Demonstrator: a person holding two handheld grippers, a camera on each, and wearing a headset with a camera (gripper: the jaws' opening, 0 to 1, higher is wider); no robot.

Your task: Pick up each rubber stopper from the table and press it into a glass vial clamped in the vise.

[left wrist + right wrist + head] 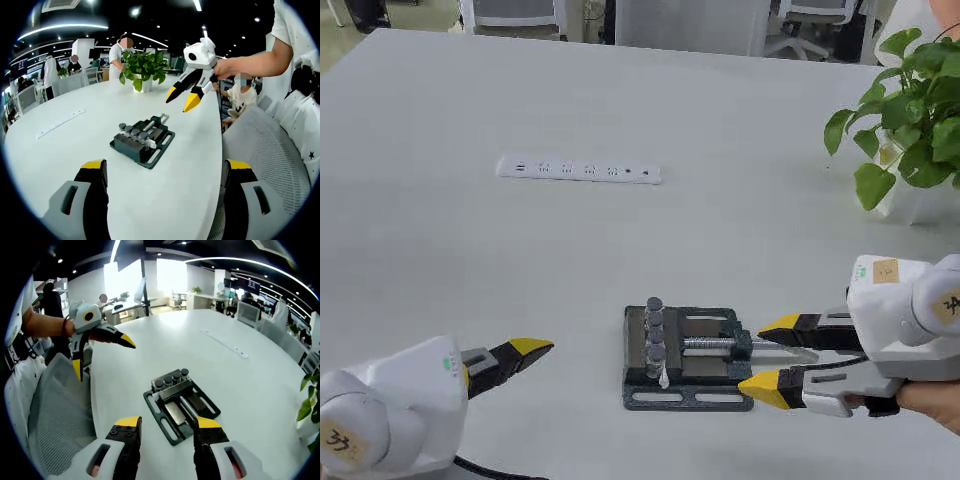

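A dark vise [705, 365] sits on the grey table [620, 240], clamping a row of several glass vials [655, 335] that carry dark rubber stoppers. My right gripper [772, 357] hovers just right of the vise at its screw end, open with nothing between its yellow tips. Its own view looks down on the vise [180, 405] and vials [171, 379] past the spread right gripper [167, 422]. My left gripper [525, 350] hangs at the lower left, away from the vise. In its own view the left gripper [165, 167] is open and empty, with the vise [150, 145] ahead.
A white power strip [578, 170] lies further back on the table. A potted plant [910, 110] stands at the right edge. Office chairs [800, 25] line the far side. A person [120, 52] stands behind the plant.
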